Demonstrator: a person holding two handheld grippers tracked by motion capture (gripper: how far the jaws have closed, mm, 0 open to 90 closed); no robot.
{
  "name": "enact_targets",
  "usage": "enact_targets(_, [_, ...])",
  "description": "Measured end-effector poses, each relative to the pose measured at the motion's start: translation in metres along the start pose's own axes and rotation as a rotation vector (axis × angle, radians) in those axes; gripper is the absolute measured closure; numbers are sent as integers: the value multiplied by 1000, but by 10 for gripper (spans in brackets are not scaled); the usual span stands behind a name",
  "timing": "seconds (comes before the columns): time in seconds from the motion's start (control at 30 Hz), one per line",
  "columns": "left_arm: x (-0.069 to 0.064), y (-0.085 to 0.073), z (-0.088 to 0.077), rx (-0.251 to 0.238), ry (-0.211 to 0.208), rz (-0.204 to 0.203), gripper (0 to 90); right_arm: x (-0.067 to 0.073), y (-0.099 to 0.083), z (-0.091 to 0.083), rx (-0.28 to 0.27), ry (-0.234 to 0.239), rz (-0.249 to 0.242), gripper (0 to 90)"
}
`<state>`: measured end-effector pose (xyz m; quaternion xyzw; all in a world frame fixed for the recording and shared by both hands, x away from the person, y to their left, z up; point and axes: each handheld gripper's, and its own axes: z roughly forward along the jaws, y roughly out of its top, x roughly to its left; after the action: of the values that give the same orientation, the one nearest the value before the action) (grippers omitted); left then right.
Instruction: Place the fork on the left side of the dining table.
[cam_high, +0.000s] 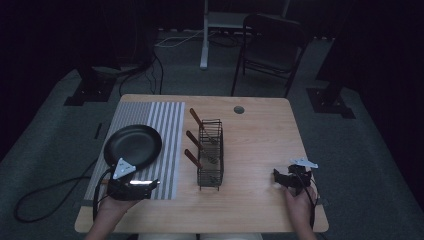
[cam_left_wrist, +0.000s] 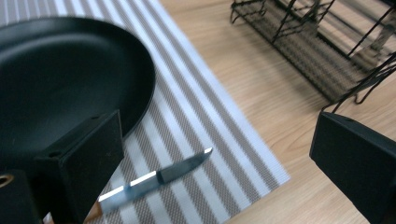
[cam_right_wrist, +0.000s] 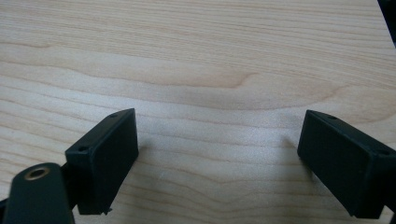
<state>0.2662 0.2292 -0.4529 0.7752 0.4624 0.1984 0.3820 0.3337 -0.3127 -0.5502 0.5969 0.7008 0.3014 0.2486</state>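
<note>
Free room — bare wooden table (cam_high: 260, 150) right of the wire rack (cam_high: 210, 155), from near edge to far. Obstacles — rack mid-table, three wooden-handled utensils (cam_high: 195, 145) leaning out leftward; black frying pan (cam_high: 132, 145) on the striped placemat (cam_high: 165, 130) at left; knife (cam_left_wrist: 154, 177) on the mat's near part.

Your left hand-held gripper (cam_high: 131, 186) is black, topped by a grey three-cornered plate, with a black cable trailing off the table. Your right hand-held gripper (cam_high: 278, 177) matches it. Both have blocky black jaws with small screw holes and a brass-ringed hole.
</note>
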Motion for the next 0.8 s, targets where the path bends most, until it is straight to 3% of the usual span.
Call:
enact_targets(0.4, [0, 36, 13, -40, -20, 51, 30, 0, 0, 0, -1, 0, -1, 119])
enact_targets(0.8, [5, 58, 37, -50, -36, 77, 31, 0, 0, 0, -1, 0, 0, 119])
